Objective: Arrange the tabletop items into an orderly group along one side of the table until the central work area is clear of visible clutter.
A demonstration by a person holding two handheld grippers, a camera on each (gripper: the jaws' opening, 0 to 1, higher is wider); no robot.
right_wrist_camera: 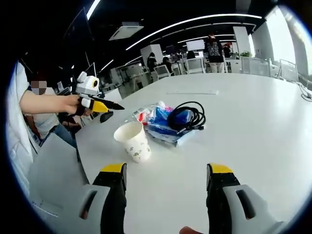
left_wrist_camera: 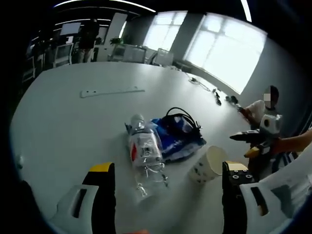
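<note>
Clutter sits in one loose cluster on the white surface [right_wrist_camera: 253, 122], just ahead of both grippers: a paper cup [right_wrist_camera: 133, 141], a crushed clear bottle with a red label [left_wrist_camera: 145, 150], a blue wrapper [left_wrist_camera: 181, 137] and a coiled black cable [right_wrist_camera: 187, 116] lying on that wrapper.

Your right gripper [right_wrist_camera: 168, 178] has its jaws spread wide and holds nothing. The cup stands upright just ahead of its left jaw, apart from it. Your left gripper [left_wrist_camera: 168, 178] is likewise spread and empty; the bottle lies between its jaws and a little ahead, and the cup leans near its right jaw.

The cup looks the sensible first pick for the right gripper, since it stands free of the pile.

- Shift left until the cup is centred between the jaws.
- Take it low on the wall and close gently; paper will likely crumple or tip under a hard squeeze.
- Mind the other gripper [right_wrist_camera: 105, 105], which shows at the left, beyond the cup; keep the two from crossing.

For the left gripper, line the jaws across the bottle's body, not its length. It is probably light and slippery, so grip near the label. Leave the cable and wrapper until last, and move them as one bundle if the cable rides along.
</note>
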